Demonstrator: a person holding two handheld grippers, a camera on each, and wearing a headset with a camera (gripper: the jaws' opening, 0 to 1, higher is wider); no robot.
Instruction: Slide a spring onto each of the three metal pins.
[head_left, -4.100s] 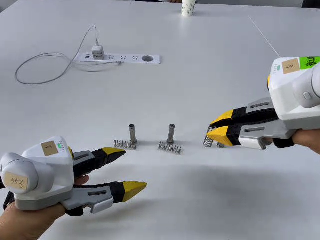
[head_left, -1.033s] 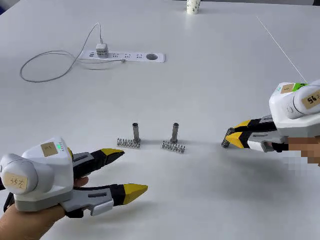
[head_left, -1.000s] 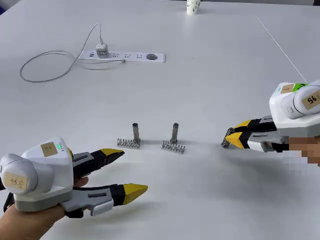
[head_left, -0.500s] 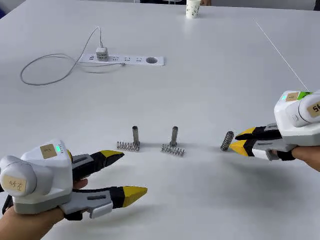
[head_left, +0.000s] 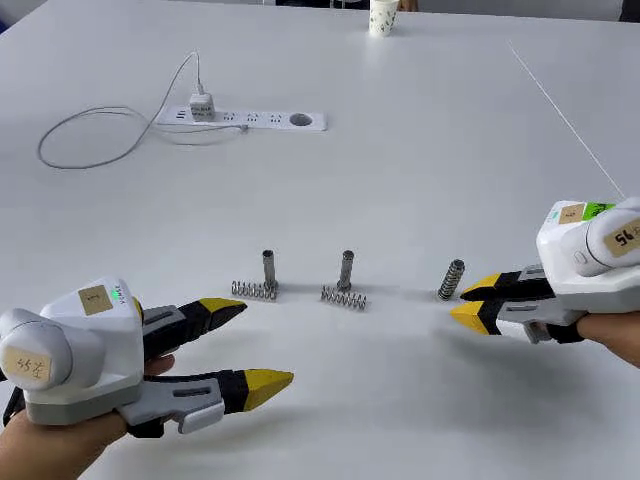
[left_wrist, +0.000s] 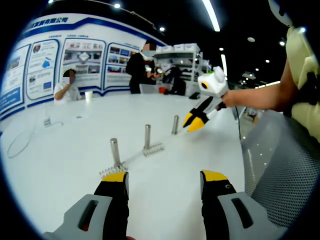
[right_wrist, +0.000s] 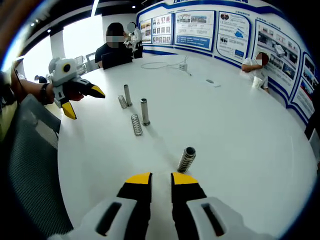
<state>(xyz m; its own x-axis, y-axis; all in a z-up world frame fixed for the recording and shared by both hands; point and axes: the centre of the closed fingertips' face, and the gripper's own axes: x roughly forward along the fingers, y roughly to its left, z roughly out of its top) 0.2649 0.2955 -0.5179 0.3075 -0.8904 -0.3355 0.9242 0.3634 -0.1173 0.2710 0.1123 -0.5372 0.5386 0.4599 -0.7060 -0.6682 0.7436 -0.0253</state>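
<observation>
Holds left gripper (head_left: 268, 341) spread, right gripper (head_left: 460, 302) barely parted; pinch loose silver coil spring (head_left: 343, 297) gently mid-length; likely light, squashy, roll-prone.

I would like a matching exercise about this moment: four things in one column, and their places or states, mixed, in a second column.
1. right-hand pin
2. middle pin
3. left tongs
4. paper cup

A. open, holding nothing
B. at the far end of the table
C. carries the fitted spring
D. bare, with the loose spring lying at its foot

Pairs: 1-C, 2-D, 3-A, 4-B
</observation>
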